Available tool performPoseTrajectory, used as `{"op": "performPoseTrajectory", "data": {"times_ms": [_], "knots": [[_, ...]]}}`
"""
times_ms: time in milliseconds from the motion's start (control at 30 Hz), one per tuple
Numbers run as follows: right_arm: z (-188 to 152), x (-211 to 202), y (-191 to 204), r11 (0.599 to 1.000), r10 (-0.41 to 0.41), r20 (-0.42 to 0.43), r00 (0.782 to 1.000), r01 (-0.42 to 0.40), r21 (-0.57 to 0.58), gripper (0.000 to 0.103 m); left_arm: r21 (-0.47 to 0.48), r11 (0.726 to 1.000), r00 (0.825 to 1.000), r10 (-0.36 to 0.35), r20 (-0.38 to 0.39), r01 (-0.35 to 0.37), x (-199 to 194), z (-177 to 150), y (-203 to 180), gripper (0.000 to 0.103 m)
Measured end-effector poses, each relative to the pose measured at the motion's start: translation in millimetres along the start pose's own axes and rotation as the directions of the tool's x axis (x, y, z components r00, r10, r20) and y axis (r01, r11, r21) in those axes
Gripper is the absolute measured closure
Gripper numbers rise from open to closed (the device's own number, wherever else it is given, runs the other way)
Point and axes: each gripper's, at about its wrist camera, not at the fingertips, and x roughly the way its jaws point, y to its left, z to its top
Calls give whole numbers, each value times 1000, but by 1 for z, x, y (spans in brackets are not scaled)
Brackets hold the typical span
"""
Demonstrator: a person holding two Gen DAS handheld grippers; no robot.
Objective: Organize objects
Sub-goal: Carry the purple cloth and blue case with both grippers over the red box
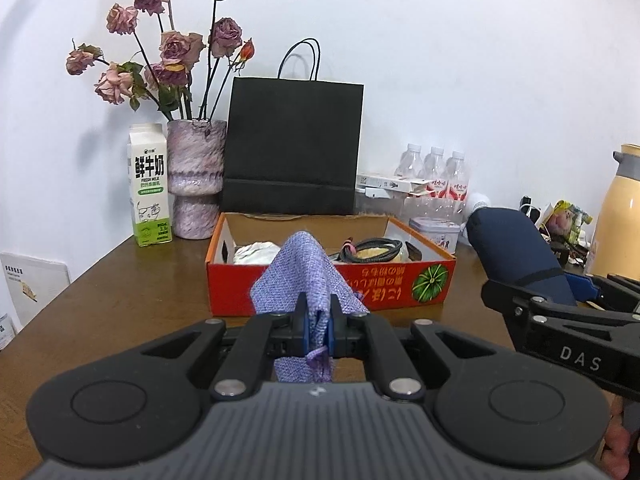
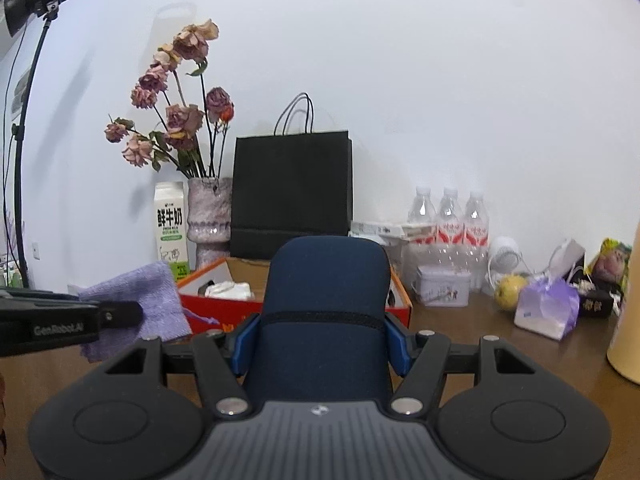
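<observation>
We've got the lilac woven cloth pouch (image 1: pixel 306 280) low in the centre of the left view, our left gripper (image 1: pixel 318 326) pinching it tight; our right gripper (image 2: pixel 322 344) clamps a navy fabric case (image 2: pixel 326 304) mid-frame, both in front of the red open cardboard box (image 1: pixel 400 284) on the brown wooden table (image 1: pixel 140 280)

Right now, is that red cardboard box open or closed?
Open. The red box has no lid over it, and a coiled cable and white crumpled stuff show inside.
</observation>
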Motion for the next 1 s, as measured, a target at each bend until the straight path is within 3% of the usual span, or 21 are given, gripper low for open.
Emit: {"op": "performPoseTrajectory", "data": {"times_ms": [1000], "knots": [[26, 79, -6, 999, 40, -14, 999, -40, 18, 41, -63, 997, 999, 36, 29, -34, 72, 43, 10, 94]]}}
